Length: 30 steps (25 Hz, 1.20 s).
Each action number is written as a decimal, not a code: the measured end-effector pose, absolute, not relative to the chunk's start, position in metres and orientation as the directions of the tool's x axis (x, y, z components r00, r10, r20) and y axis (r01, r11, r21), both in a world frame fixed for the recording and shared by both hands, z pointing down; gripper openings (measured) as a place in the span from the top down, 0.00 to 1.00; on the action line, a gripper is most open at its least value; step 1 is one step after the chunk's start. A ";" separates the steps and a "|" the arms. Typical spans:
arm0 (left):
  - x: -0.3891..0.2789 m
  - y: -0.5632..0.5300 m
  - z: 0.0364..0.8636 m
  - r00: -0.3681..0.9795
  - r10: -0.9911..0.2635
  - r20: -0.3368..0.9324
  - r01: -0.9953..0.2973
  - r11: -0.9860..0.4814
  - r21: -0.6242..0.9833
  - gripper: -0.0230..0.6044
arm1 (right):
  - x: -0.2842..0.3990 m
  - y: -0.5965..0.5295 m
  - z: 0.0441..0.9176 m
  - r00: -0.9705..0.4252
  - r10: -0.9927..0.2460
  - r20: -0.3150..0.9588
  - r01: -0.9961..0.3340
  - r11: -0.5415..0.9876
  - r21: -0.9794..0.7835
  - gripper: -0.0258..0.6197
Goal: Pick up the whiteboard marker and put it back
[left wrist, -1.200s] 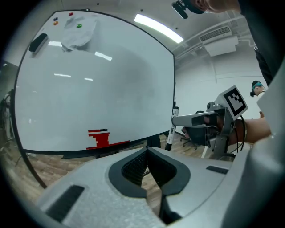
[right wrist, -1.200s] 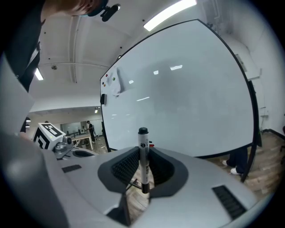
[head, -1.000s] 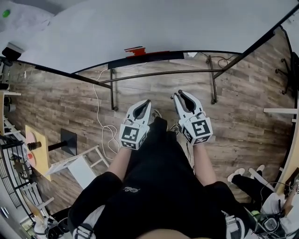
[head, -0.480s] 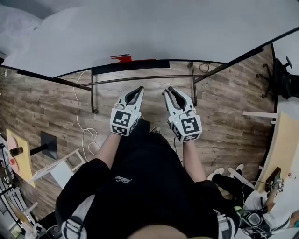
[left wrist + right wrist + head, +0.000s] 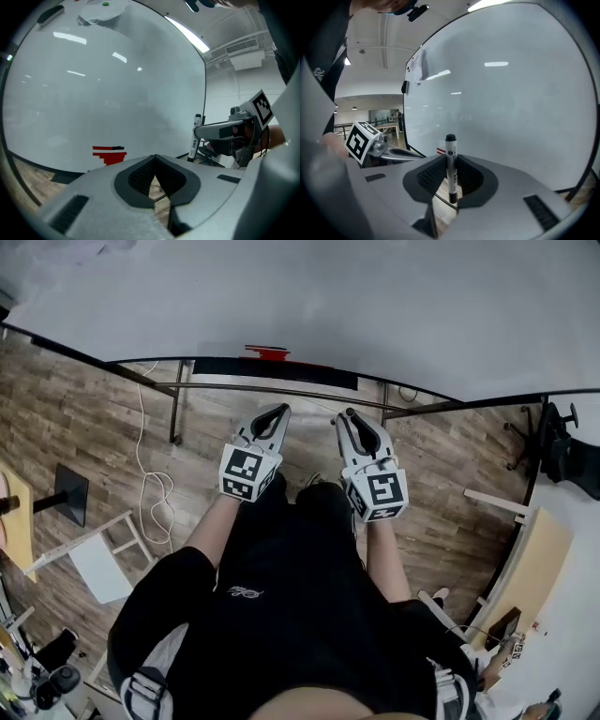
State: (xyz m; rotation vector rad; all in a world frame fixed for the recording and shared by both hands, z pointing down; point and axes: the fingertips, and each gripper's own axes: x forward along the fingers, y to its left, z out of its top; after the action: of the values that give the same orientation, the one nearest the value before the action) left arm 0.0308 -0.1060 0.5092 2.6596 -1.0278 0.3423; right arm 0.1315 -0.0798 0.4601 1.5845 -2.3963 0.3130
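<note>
A white whiteboard marker [image 5: 450,164] with a black cap stands upright between the pads of my right gripper [image 5: 451,159], which is shut on it. In the left gripper view the same marker [image 5: 194,138] pokes up and down out of the right gripper [image 5: 202,131]. My left gripper [image 5: 154,158] has its jaws together with nothing in them. In the head view the left gripper [image 5: 281,409] and the right gripper [image 5: 345,414] point side by side at the whiteboard [image 5: 328,306], just short of its dark tray [image 5: 309,373].
A red object [image 5: 267,353] lies on the tray, also seen as the red object [image 5: 108,153] low on the board. The board's metal stand [image 5: 175,413] and a white cable [image 5: 150,479] are on the wood floor. A white rack [image 5: 94,559] is left, a desk [image 5: 539,559] right.
Both grippers have moved forward toward the whiteboard's tray, the marker still in the right one. The board now fills more of the head view.
</note>
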 end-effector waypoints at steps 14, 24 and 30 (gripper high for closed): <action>0.026 -0.068 0.534 0.373 -0.817 0.439 -0.918 -0.394 0.045 0.95 | 0.121 -0.101 0.484 -0.687 -0.628 0.367 -0.695 0.715 -0.078 0.87; 0.038 -0.037 0.546 0.285 -0.840 0.461 -0.958 -0.257 0.125 0.95 | 0.140 -0.107 0.503 -0.630 -0.621 0.467 -0.576 0.776 0.257 0.87; 0.017 -0.069 0.548 0.289 -0.850 0.440 -0.957 -0.245 0.154 0.95 | 0.121 -0.132 0.533 -0.524 -0.613 0.592 -0.466 0.788 0.403 0.87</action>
State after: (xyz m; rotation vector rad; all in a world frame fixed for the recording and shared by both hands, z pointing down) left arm 0.0166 -0.0687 0.5476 2.1748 -1.6249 0.3748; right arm 0.1210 -0.1316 0.5333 0.7954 -2.2196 -0.2494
